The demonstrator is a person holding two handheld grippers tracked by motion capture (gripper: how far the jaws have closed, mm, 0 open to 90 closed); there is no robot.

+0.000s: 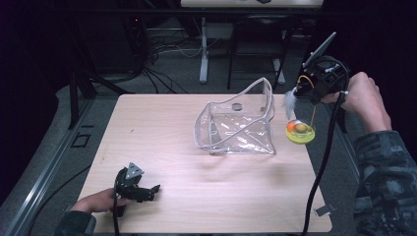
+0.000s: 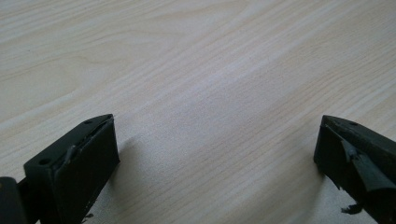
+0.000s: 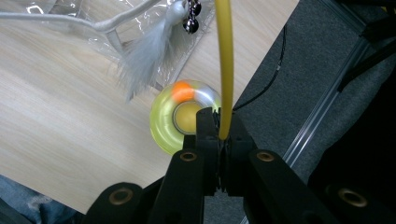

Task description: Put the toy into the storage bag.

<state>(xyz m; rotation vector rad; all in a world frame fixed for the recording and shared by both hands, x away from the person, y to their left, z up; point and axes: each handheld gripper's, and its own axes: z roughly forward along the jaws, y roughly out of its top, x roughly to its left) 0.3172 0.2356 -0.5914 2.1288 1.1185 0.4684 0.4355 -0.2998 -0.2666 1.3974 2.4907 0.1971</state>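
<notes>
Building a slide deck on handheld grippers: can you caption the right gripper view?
Right gripper shut on a cat toy's yellow wand, its feather dangling above the ring base.

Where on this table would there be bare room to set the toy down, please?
Bare wood runs across the table left of the clear bag, and along the near edge between the left gripper and the right side. It is crowded by the far right edge, where the right gripper holds the yellow toy beside the bag.
</notes>
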